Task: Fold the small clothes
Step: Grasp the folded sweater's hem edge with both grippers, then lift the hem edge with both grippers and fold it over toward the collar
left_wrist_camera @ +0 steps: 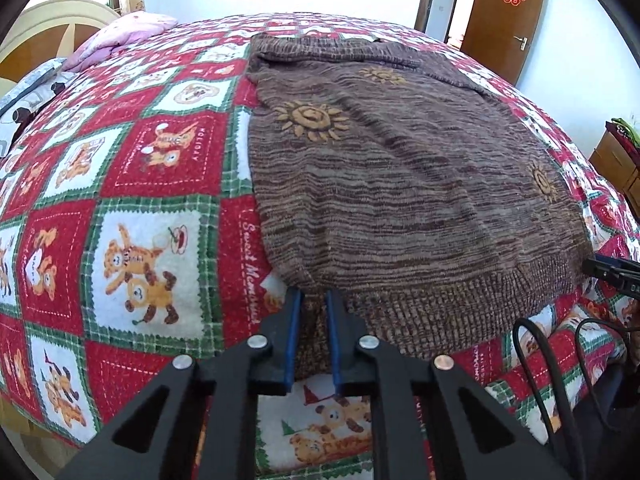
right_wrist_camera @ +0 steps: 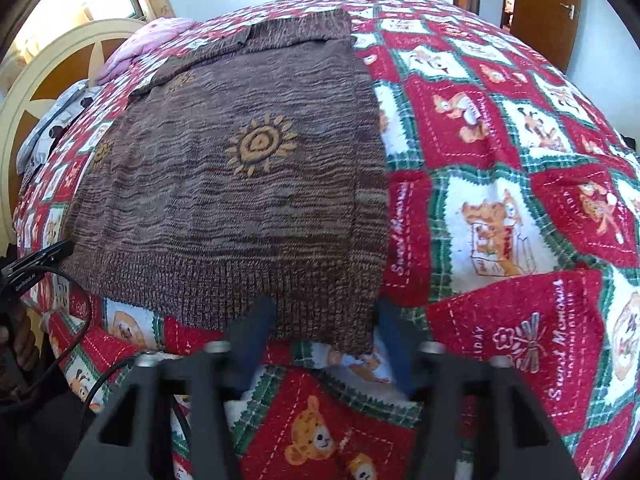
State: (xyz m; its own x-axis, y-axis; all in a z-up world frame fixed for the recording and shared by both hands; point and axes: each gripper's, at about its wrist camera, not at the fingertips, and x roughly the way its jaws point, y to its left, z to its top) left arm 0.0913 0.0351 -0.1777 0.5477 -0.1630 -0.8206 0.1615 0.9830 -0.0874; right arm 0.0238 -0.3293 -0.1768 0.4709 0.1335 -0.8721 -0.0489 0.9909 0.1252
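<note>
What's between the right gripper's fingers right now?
The ribbed hem corner of the brown sweater lies between the open fingers of the right gripper, with the teddy-bear quilt under it. Right wrist view shows this.

Right gripper (right_wrist_camera: 322,320) fingers blurred, sweater (right_wrist_camera: 240,184) hem corner hides the gap between them. Sweater's far sleeve edges folded under. Bed (right_wrist_camera: 500,200) cut off by frame edges. Left view: right gripper mostly off frame.

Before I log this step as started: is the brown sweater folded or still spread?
Partly folded: the brown knit sweater lies flat on the bear-print quilt, its sleeves tucked in and straight side edges showing.
</note>
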